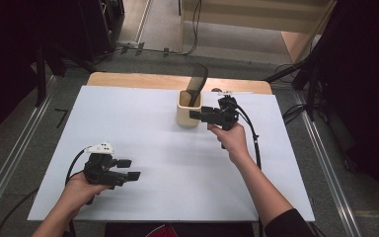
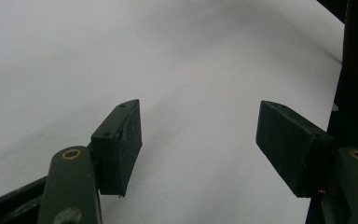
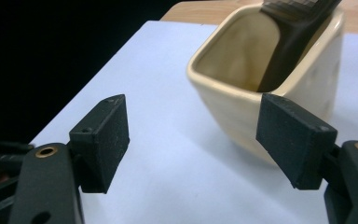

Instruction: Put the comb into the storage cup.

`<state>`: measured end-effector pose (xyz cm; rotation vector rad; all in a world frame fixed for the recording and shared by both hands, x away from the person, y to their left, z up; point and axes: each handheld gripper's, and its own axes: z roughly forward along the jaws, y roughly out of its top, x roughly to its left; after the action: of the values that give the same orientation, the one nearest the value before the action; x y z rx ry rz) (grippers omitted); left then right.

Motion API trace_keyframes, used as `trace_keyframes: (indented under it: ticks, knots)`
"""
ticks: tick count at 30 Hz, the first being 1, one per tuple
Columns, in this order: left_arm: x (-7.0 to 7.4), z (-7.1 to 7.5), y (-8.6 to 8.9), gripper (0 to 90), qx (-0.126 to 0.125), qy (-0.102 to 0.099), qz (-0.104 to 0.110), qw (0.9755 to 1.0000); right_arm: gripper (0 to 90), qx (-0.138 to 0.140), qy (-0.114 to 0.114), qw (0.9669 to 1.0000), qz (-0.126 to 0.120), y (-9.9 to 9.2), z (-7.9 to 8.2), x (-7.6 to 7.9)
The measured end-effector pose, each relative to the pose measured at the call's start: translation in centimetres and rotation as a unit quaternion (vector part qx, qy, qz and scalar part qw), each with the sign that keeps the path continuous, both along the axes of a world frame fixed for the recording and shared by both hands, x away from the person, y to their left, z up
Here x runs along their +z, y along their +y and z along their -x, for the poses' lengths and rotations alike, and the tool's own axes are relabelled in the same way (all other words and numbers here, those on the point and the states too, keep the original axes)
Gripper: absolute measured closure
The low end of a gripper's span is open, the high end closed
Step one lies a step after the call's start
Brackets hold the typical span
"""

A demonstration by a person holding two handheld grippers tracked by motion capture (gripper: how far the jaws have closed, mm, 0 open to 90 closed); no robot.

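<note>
A cream square holder (image 1: 188, 109) stands on the white board toward the back middle, with a black slotted utensil (image 1: 196, 84) leaning out of it. My right gripper (image 1: 196, 116) hovers just right of the holder, its jaws open and pointing left at it, nothing between them. In the right gripper view the holder (image 3: 242, 93) with the utensil (image 3: 289, 42) sits just beyond the right jaw. My left gripper (image 1: 128, 169) rests at the front left, open and empty; in the left gripper view the left gripper (image 2: 198, 140) stands over bare board.
The white board (image 1: 143, 148) covers a wooden table whose far edge (image 1: 143, 80) shows behind it. Black stands and cables stand on the floor around the table. Wide bare board lies between the two hands.
</note>
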<state>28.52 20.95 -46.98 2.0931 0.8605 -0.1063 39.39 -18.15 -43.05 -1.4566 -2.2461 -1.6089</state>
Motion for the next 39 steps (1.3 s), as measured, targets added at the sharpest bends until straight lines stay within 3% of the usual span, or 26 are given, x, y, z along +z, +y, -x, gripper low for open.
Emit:
trace_keyframes:
  ticks: [10,17,31,39]
  knots:
    - [0.0,0.0,0.1,32.4,0.001,-0.001,0.000,1.0000,23.5,0.052,0.011,0.9986,0.010,-0.7,2.3,-0.9]
    - [0.0,-0.1,0.1,32.4,0.002,0.001,0.004,1.0000,23.6,0.066,0.011,0.9978,0.004,-0.8,3.6,-1.3]
    - [0.1,-0.1,0.2,32.5,0.001,0.003,0.006,1.0000,23.7,0.095,0.025,0.9948,0.024,-1.0,5.9,-2.7]
    - [0.0,-0.1,0.2,32.4,0.001,0.003,0.005,1.0000,23.7,0.097,0.013,0.9947,0.034,-1.7,7.0,-3.1]
